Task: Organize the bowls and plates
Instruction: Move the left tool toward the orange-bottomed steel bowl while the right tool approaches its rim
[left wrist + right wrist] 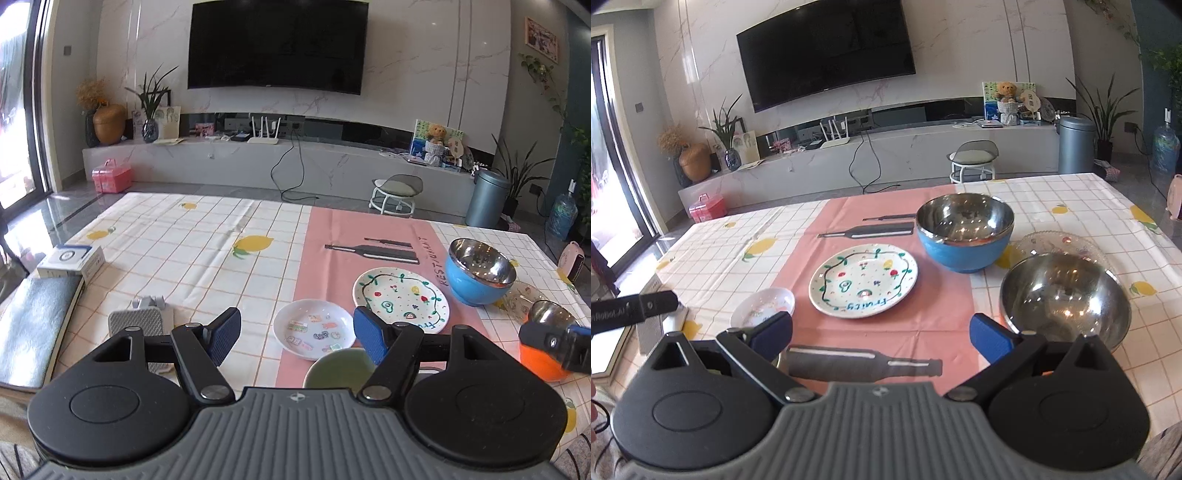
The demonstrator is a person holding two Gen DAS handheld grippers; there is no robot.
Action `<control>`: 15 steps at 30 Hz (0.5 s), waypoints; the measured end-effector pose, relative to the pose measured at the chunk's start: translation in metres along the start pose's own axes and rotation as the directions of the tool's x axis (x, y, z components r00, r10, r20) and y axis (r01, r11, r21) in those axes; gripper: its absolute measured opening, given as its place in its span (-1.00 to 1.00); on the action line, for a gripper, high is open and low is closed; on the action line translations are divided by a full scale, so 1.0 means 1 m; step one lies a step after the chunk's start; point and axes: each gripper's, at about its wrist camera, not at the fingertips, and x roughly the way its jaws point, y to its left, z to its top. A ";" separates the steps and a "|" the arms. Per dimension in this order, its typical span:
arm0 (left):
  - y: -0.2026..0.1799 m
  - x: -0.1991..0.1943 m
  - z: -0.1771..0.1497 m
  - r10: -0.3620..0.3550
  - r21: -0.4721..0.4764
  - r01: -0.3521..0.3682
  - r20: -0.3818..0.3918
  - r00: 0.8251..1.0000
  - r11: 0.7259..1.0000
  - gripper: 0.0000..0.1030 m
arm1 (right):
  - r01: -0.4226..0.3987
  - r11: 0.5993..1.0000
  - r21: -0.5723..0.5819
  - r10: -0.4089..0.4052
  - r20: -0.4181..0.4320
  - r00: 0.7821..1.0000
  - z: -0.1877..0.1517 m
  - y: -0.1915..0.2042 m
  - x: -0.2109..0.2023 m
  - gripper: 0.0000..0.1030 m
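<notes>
In the left wrist view, my left gripper [297,332] hangs open just above a small white sticker plate [314,328]. A green dish [340,369] lies right under its right finger. Beyond them are a fruit-pattern plate [400,299] and a blue steel-lined bowl [478,271]. At the far right, my right gripper [561,341] is beside an orange steel-lined bowl [543,354]. In the right wrist view, the right gripper [882,332] is open and holds nothing. The steel bowl [1063,299] sits just right of its right finger. A glass plate [1060,243] lies behind that bowl.
On the table's left side are a white box [70,260], a grey pad [33,325] and a grey ribbed device [140,321]. The checked tablecloth [177,251] has a pink mat down the middle. A stool [397,192] and a bin [485,197] stand past the far edge.
</notes>
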 end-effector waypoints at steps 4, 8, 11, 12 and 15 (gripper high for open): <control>-0.015 -0.008 0.012 -0.007 0.023 0.006 0.025 1.000 1.000 0.59 | 0.045 0.999 0.022 -0.046 0.037 0.998 0.030 -0.019 -0.016 0.94; -0.036 -0.009 0.030 -0.042 0.038 0.042 0.021 0.999 0.998 0.59 | 0.115 0.993 -0.020 -0.115 -0.015 0.993 0.058 -0.035 -0.023 0.95; -0.055 -0.013 0.039 -0.078 0.070 0.077 0.017 0.997 0.995 0.59 | 0.165 0.986 -0.022 -0.165 0.020 0.986 0.075 -0.049 -0.036 0.95; -0.061 -0.013 0.043 -0.087 0.077 0.085 0.013 0.996 0.993 0.59 | 0.177 0.984 -0.018 -0.177 0.030 0.984 0.079 -0.054 -0.039 0.95; -0.079 -0.010 0.050 -0.108 0.107 0.109 -0.010 0.994 0.988 0.59 | 0.217 0.976 -0.028 -0.215 0.038 0.976 0.086 -0.070 -0.046 0.95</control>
